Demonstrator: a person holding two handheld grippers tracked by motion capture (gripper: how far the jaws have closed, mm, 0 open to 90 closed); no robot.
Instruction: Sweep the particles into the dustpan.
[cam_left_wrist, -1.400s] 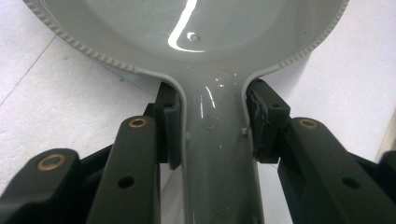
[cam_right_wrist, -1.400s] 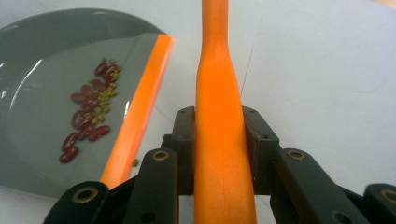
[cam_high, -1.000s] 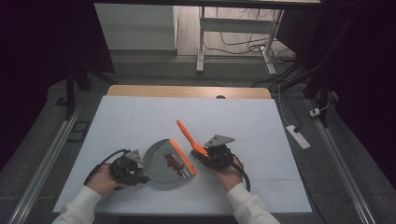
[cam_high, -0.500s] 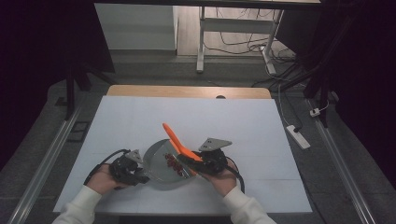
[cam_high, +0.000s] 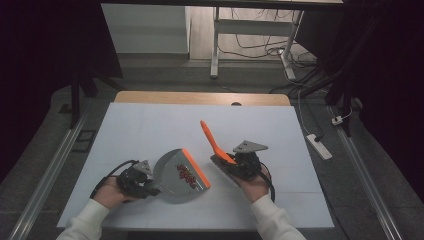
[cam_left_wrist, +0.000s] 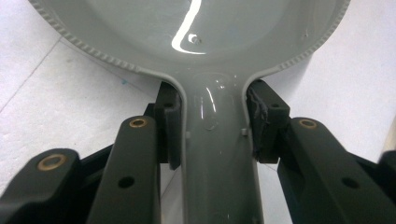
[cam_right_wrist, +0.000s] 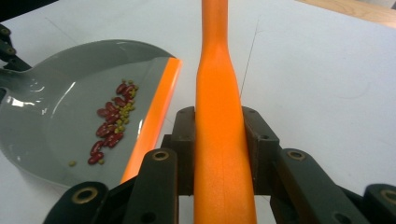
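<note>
— Swung back to the right since half a second ago, the orange brush (cam_high: 216, 142) no longer reaches over the grey dustpan (cam_high: 177, 176); what does the high view show?

— On the white desk (cam_high: 150, 125), the left hand-held gripper (cam_high: 142, 181) holds the dustpan by its handle, red beans (cam_high: 186, 174) lying near its orange lip. The right hand-held gripper (cam_high: 235, 164) stands just right of the pan, the brush handle slanting up and away.

— And the left gripper view?

— Both jaws of the left hand-held gripper (cam_left_wrist: 212, 126) are pressed against the dustpan's grey handle (cam_left_wrist: 212, 140), pinching it where it widens into the pan.

— The right gripper view?

— There the right hand-held gripper (cam_right_wrist: 219, 140) pinches the brush's orange handle (cam_right_wrist: 217, 93) between its pads. At left, the dustpan (cam_right_wrist: 56, 102) holds red beans (cam_right_wrist: 109, 126) and small yellow-green grains (cam_right_wrist: 125, 109), heaped just inside the orange lip (cam_right_wrist: 154, 112).
</note>
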